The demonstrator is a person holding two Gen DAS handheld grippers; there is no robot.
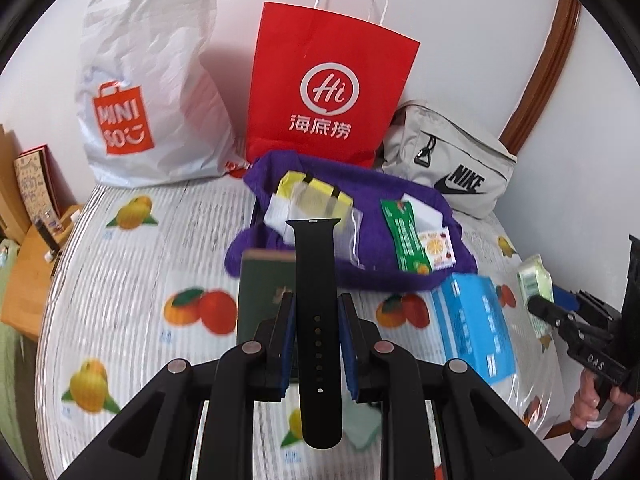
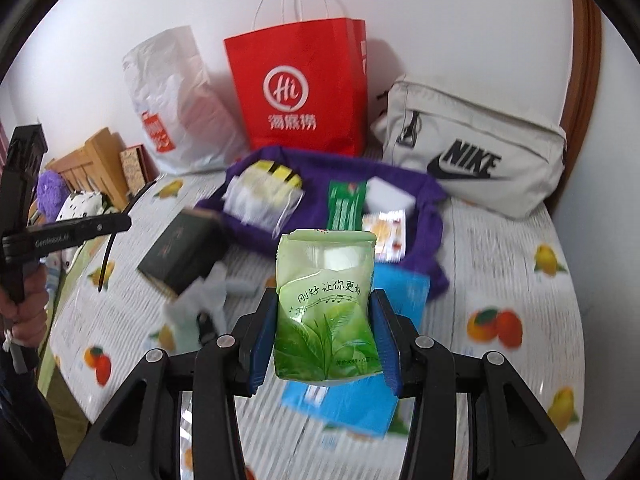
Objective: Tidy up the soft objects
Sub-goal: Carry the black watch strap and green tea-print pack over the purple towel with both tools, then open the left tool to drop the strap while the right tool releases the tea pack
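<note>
Crinkly green tea-print tissue pack point(image 2: 326, 312) was clamped in right gripper point(image 2: 324, 334), above table w/ purple cloth pouch point(image 2: 424, 196) ahead; left gripper point(image 1: 316, 344) pinched black silicone watch strap point(image 1: 318, 320). Best: squeeze lightly, lower fully into pouch before releasing

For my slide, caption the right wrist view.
Right gripper clamps a green tissue pack above the fruit-print table, purple cloth and red bag beyond.
</note>
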